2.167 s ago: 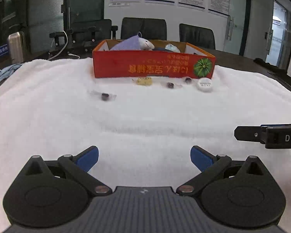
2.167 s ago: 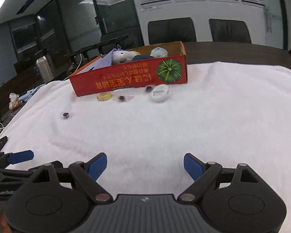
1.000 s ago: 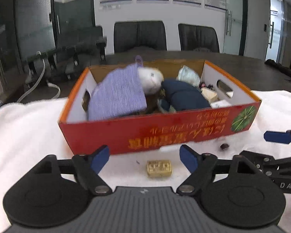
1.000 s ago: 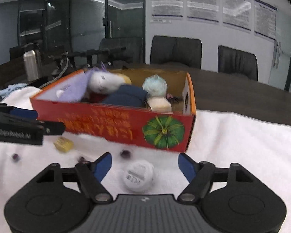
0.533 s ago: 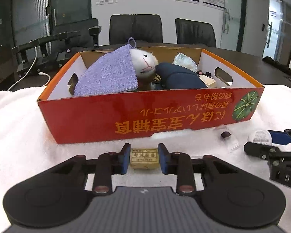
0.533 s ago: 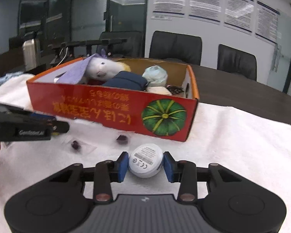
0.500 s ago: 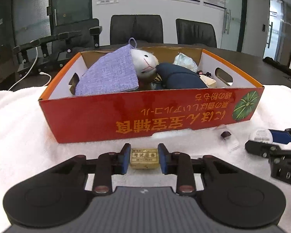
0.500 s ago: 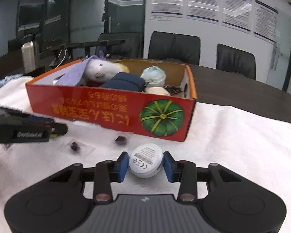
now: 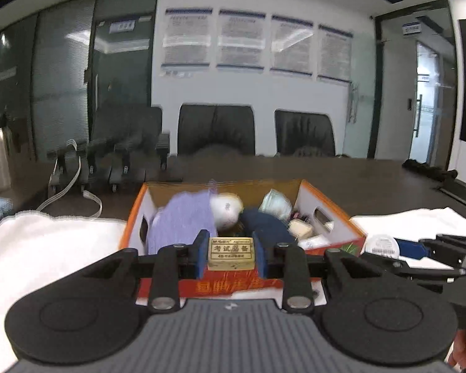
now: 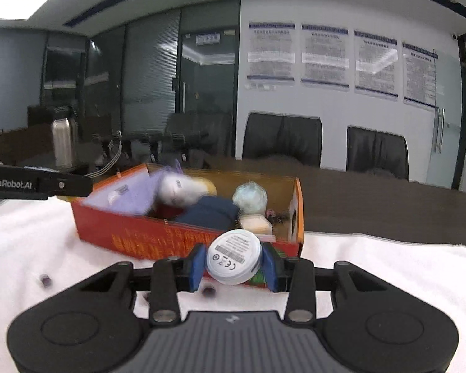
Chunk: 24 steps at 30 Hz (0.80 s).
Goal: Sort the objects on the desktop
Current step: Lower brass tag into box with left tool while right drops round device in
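My left gripper (image 9: 230, 254) is shut on a small yellow eraser (image 9: 230, 253) and holds it in the air at the near wall of the red cardboard box (image 9: 332, 217). My right gripper (image 10: 234, 262) is shut on a round white disc (image 10: 234, 256) and holds it raised before the same box (image 10: 183, 237). The box holds a purple cloth (image 9: 183, 220), a white plush toy (image 9: 226, 206) and a dark blue bundle (image 9: 265, 222). The right gripper with the disc (image 9: 382, 244) also shows at the right in the left wrist view.
A white towel (image 10: 388, 267) covers the table. Small dark wrapped items (image 10: 45, 279) lie on it in front of the box. A steel flask (image 10: 62, 146) stands at the far left. Black chairs (image 9: 216, 130) line the far side.
Both grippers have lifted off the towel with their objects and moved up toward the box. The views now look over the box's near wall.
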Available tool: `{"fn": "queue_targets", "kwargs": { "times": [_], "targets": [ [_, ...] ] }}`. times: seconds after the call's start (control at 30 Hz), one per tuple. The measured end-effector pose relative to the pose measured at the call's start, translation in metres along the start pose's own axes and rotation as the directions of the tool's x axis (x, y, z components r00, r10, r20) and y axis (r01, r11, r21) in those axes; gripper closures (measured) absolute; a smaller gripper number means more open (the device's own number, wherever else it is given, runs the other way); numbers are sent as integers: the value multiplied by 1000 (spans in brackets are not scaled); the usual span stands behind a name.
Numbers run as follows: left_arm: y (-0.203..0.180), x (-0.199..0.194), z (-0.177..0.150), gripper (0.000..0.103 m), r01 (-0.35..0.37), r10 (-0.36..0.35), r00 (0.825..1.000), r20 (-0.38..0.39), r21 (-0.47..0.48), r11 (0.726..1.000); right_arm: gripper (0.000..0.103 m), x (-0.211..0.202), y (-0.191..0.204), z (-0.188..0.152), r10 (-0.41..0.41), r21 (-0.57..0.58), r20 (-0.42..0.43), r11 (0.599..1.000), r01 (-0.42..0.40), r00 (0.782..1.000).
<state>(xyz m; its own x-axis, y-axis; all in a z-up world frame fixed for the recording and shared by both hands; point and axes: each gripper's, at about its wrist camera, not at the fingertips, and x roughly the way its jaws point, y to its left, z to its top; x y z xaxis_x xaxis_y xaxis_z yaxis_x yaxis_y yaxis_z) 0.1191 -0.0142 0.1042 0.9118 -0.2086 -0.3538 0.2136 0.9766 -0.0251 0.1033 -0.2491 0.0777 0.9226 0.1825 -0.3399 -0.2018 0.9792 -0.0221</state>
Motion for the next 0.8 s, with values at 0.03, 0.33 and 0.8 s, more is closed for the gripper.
{"fn": "queue_targets", "kwargs": {
  "times": [0.03, 0.33, 0.8],
  "targets": [
    [0, -4, 8, 73, 9, -9, 1000, 10, 1, 1000, 66, -6, -1, 9, 1, -7, 22, 1000, 0, 1000],
    [14, 27, 91, 73, 53, -54, 999, -8, -34, 998, 66, 5, -30, 108, 18, 13, 21, 1000, -18, 1000],
    [33, 190, 85, 73, 38, -48, 930, -365, -36, 999, 66, 197, -70, 124, 106, 188, -425, 982, -27, 899]
  ]
}}
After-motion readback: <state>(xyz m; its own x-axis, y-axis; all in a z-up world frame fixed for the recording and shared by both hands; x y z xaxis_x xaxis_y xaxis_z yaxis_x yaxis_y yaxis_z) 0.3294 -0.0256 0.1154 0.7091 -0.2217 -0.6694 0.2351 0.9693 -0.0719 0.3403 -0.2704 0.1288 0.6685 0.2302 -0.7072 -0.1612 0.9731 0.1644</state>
